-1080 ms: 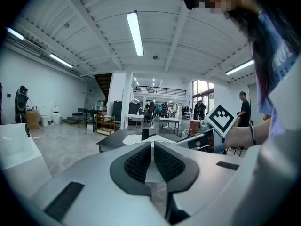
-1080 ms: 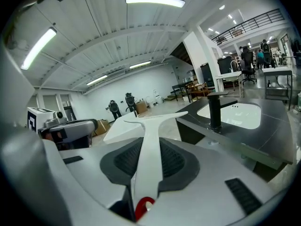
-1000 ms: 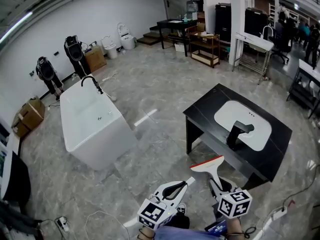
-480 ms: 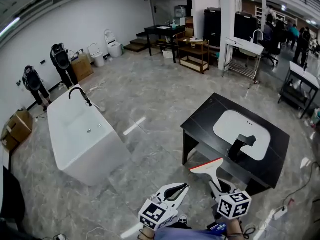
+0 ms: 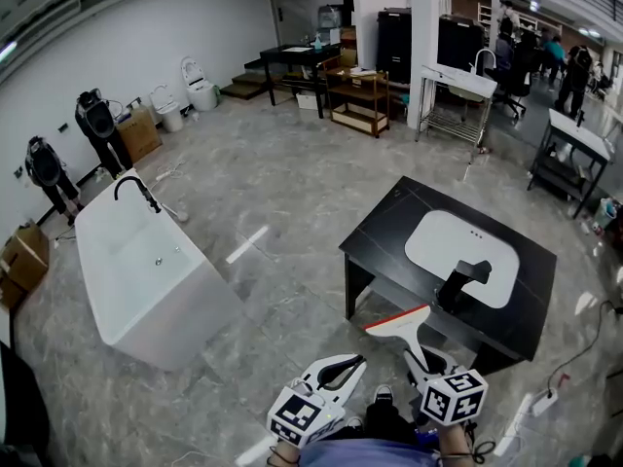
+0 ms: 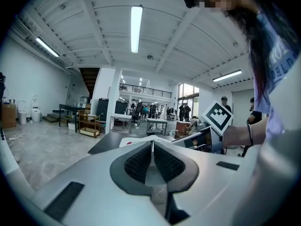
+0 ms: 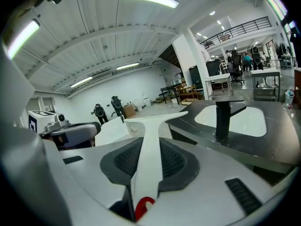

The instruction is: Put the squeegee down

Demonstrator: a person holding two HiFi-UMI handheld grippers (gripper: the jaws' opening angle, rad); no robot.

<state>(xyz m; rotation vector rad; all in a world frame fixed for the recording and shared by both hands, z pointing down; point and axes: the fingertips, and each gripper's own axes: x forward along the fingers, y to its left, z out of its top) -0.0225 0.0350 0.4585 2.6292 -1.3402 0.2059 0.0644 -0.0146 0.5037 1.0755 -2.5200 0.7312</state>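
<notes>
The squeegee (image 5: 401, 321) is white with a red strip along its blade. My right gripper (image 5: 421, 356) is shut on its handle and holds it in the air, blade forward. The blade hangs just short of the front edge of a black vanity table (image 5: 389, 227) with a white sink (image 5: 453, 241) and a black faucet (image 5: 462, 278). In the right gripper view the squeegee handle (image 7: 149, 147) runs up between the pads of my right gripper (image 7: 151, 142), with the faucet (image 7: 222, 119) beyond. My left gripper (image 5: 352, 363) is shut and holds nothing; its pads (image 6: 141, 161) meet.
A white bathtub (image 5: 146, 280) with a black tap stands on the floor to the left. A power strip with a cable (image 5: 540, 402) lies at the right. Shelves, tables and several people fill the far side of the hall. Cardboard boxes (image 5: 19, 256) line the left wall.
The head view has swung, so the bathtub and the vanity table have slid left in the picture. Both grippers keep their places in the picture, and the squeegee stays gripped.
</notes>
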